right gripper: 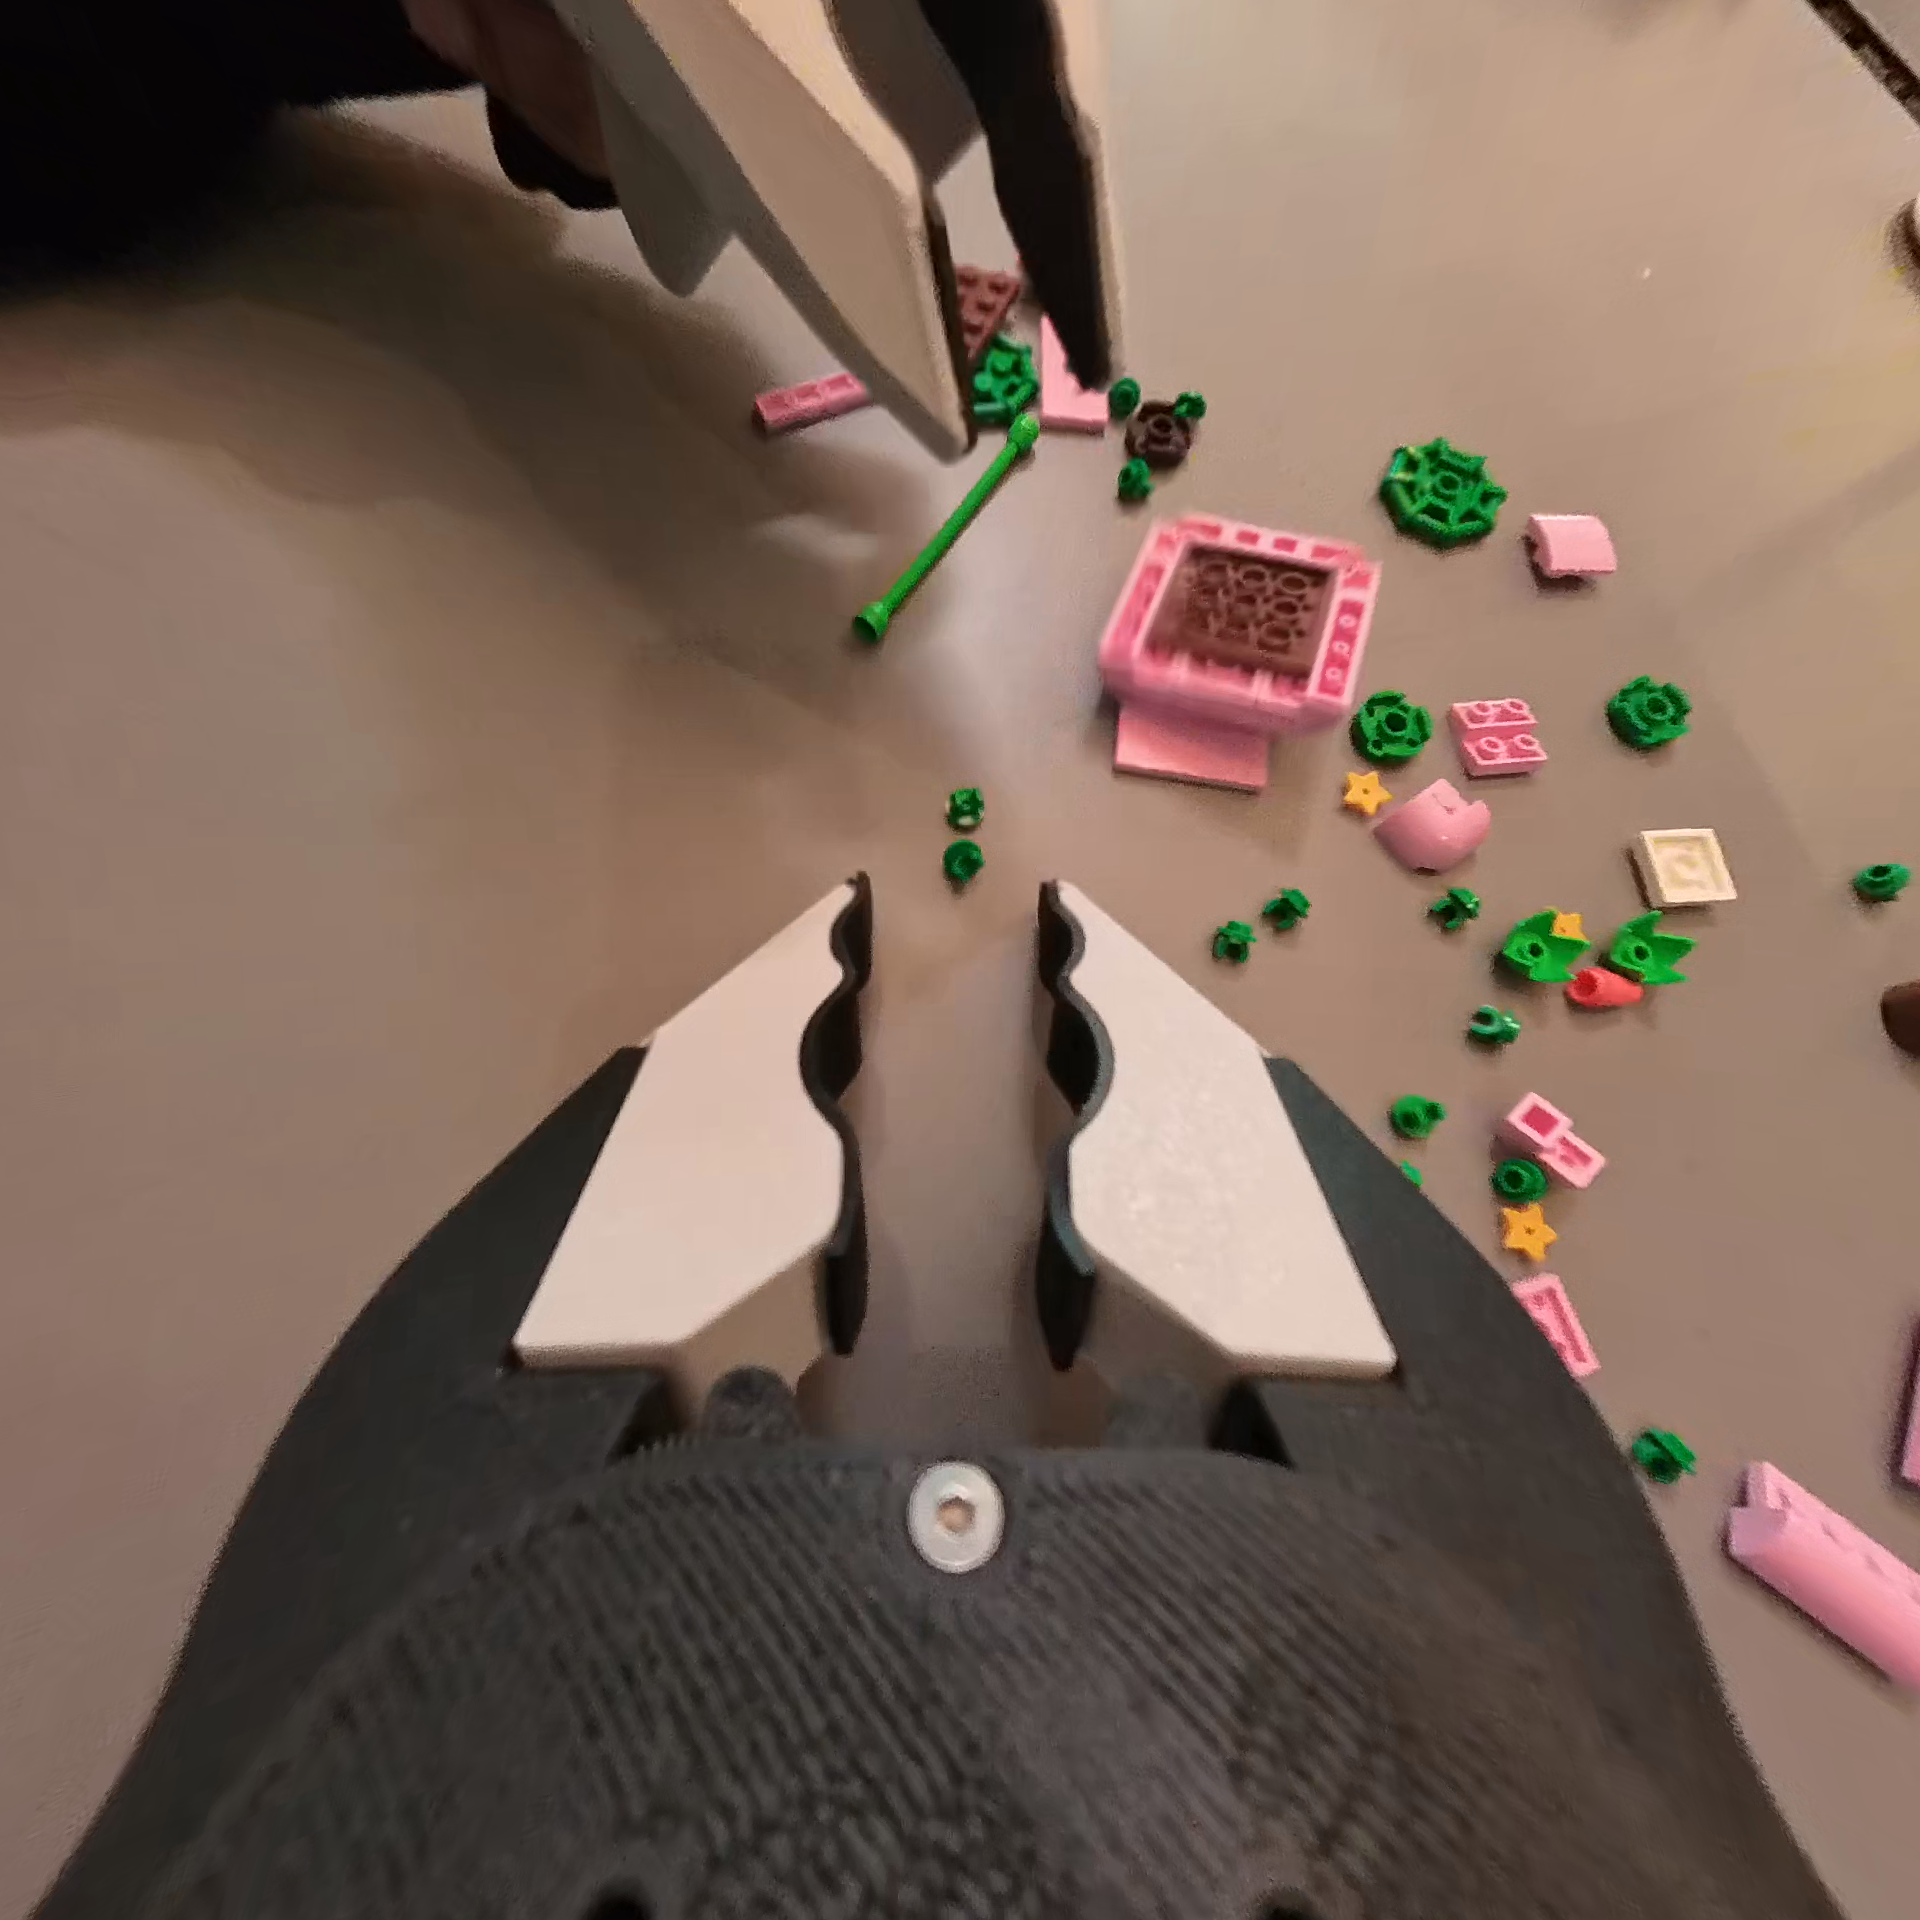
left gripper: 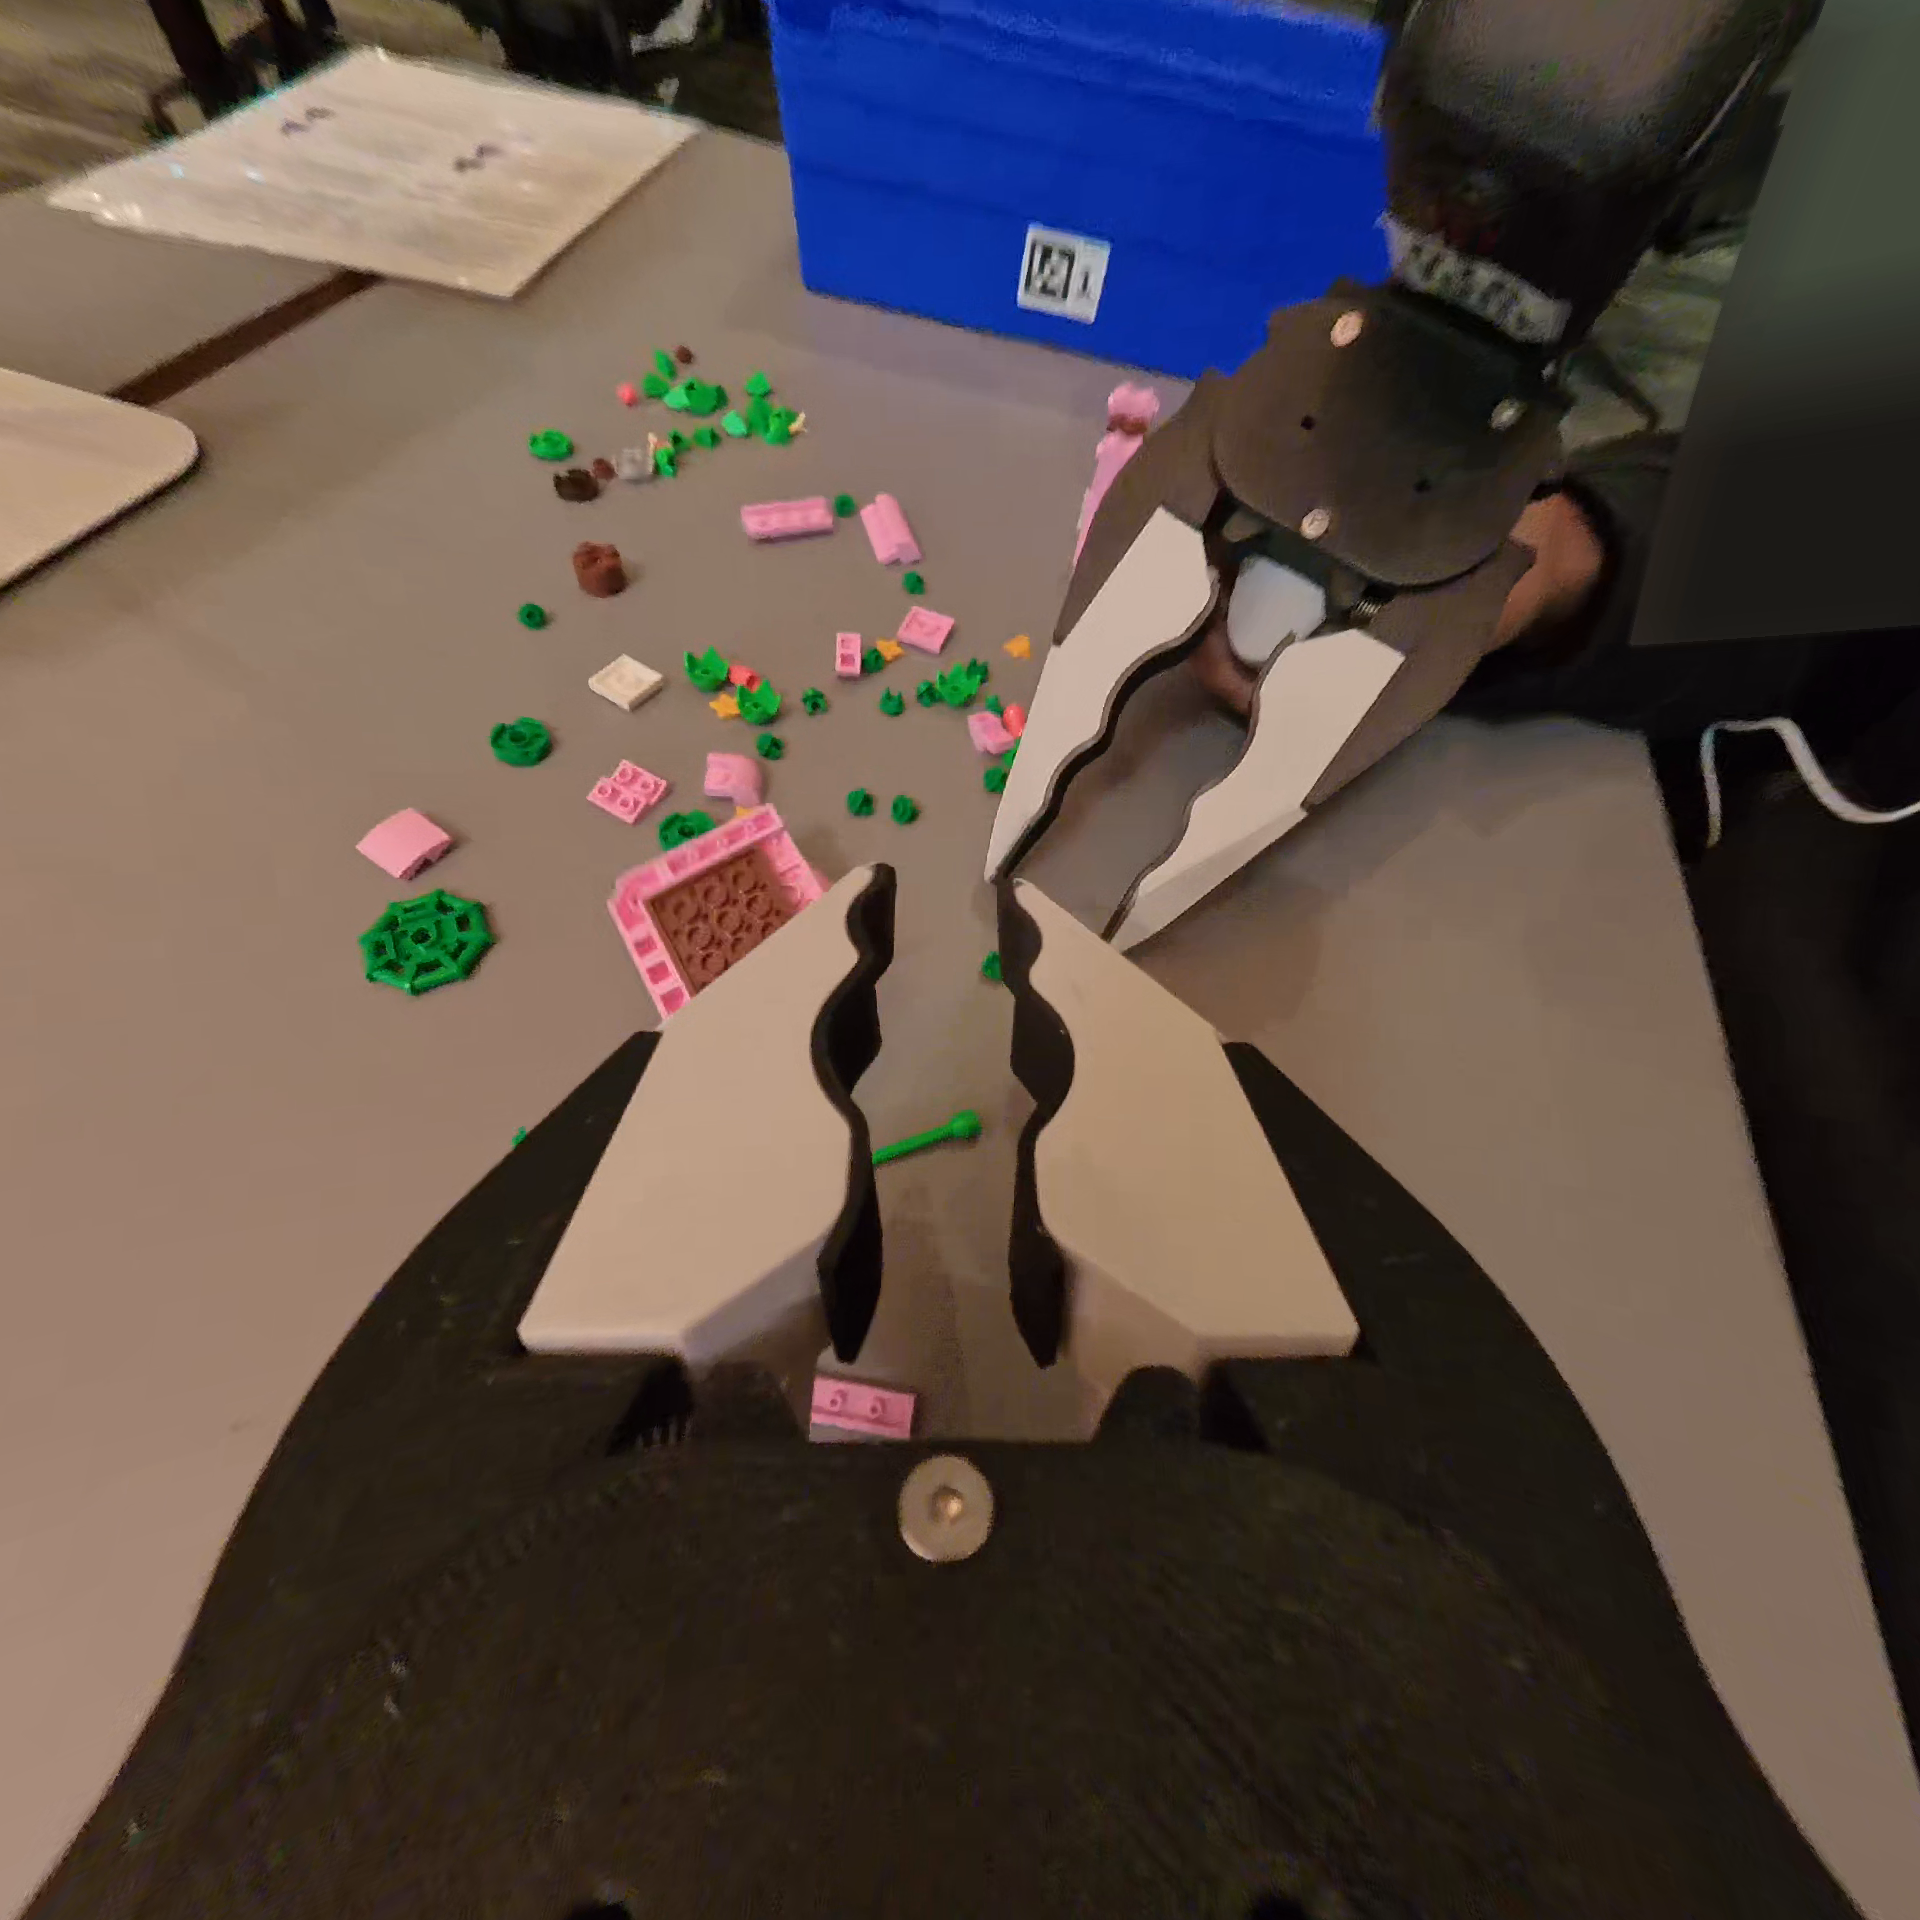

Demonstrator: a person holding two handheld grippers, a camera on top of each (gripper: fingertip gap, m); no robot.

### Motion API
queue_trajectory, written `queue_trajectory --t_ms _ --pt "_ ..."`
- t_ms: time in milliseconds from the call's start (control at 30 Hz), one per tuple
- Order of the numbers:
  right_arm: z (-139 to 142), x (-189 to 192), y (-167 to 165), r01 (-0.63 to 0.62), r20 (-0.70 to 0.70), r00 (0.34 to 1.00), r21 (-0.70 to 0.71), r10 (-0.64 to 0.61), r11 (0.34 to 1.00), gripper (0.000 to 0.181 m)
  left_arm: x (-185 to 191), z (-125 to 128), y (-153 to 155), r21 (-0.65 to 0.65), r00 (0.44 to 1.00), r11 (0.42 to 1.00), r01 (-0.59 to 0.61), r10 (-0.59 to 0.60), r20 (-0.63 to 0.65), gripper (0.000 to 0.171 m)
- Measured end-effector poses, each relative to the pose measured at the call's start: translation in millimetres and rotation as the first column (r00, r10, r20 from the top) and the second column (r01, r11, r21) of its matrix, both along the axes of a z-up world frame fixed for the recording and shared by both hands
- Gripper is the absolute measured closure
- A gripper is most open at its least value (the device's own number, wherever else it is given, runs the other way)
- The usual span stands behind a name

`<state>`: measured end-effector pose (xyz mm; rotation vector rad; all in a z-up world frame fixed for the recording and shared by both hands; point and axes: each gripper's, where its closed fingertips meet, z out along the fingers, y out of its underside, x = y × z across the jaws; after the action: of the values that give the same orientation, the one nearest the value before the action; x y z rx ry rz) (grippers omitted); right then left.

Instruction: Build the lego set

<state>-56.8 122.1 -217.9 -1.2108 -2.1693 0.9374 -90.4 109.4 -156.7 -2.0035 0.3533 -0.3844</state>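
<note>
A square pink frame with a brown studded plate inside [left gripper: 717, 914] lies on the grey table, and it also shows in the right wrist view [right gripper: 1247, 623]. My left gripper [left gripper: 945, 883] is open and empty, its tips just right of that frame. A thin green bar [left gripper: 925, 1138] lies on the table below its fingers, also seen from the right [right gripper: 945, 530]. My right gripper [right gripper: 954, 885] is open and empty, with two small green studs [right gripper: 964, 831] just ahead of its tips. The two grippers point at each other, tips close together; the right gripper [left gripper: 1060, 904] faces the left gripper [right gripper: 1023, 410].
Loose pink, green, brown and white pieces are scattered over the table, including a green web piece [left gripper: 426, 940] and a white tile [left gripper: 625, 682]. A blue bin [left gripper: 1081, 177] stands at the back, paper sheets [left gripper: 384, 166] at the back left. The table edge [left gripper: 1683, 883] runs along the right. Tip to tip, the grippers are about 8 centimetres apart. Both grippers' tips are roughly 7 centimetres from the thin green bar [left gripper: 925, 1138]. It turns up in the right wrist view [right gripper: 898, 601] as well.
</note>
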Motion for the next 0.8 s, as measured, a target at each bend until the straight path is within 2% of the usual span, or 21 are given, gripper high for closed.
queue_trajectory --t_ms 200,333,400,467,500,567,667,800 --pt "-0.5 -2.3 -0.5 0.009 -0.001 1.000 0.009 -0.009 1.000 0.161 -6.1 -14.8 3.2 -0.043 0.997 0.998 -0.038 0.035 -0.066 0.143" --pt "-0.7 -3.6 -1.0 0.011 0.002 1.000 0.007 -0.011 1.000 0.165 -20.2 -22.4 10.7 -0.045 0.982 0.989 -0.138 0.131 -0.134 0.136" --pt "-0.7 -4.7 -3.3 0.004 0.000 1.000 0.009 -0.004 1.000 0.166 -29.0 -27.0 17.4 -0.044 0.964 0.975 -0.218 0.209 -0.162 0.125" --pt "-0.7 -6.2 -6.2 -0.005 -0.003 1.000 0.014 0.005 1.000 0.166 -45.4 -31.7 26.1 -0.073 0.923 0.925 -0.373 0.363 -0.127 0.101" --pt "-0.7 -7.2 -7.3 -0.006 -0.003 1.000 0.016 0.006 1.000 0.167 -51.7 -35.1 29.3 -0.121 0.895 0.887 -0.446 0.441 -0.072 0.098" --pt "-1.2 -8.8 -9.5 -0.009 -0.001 1.000 0.018 0.009 1.000 0.175 -44.9 -38.9 35.0 -0.195 0.885 0.869 -0.455 0.465 0.005 0.092" --pt "-1.2 -11.3 -8.5 0.006 -0.005 1.000 0.025 -0.006 1.000 0.175 -57.5 -46.6 38.4 -0.163 0.839 0.827 -0.537 0.505 -0.201 0.092" --pt "-1.1 -12.6 -7.6 0.016 -0.005 1.000 0.024 -0.016 1.000 0.175 -59.9 -58.6 44.5 -0.186 0.820 0.809 -0.557 0.500 -0.278 0.090"
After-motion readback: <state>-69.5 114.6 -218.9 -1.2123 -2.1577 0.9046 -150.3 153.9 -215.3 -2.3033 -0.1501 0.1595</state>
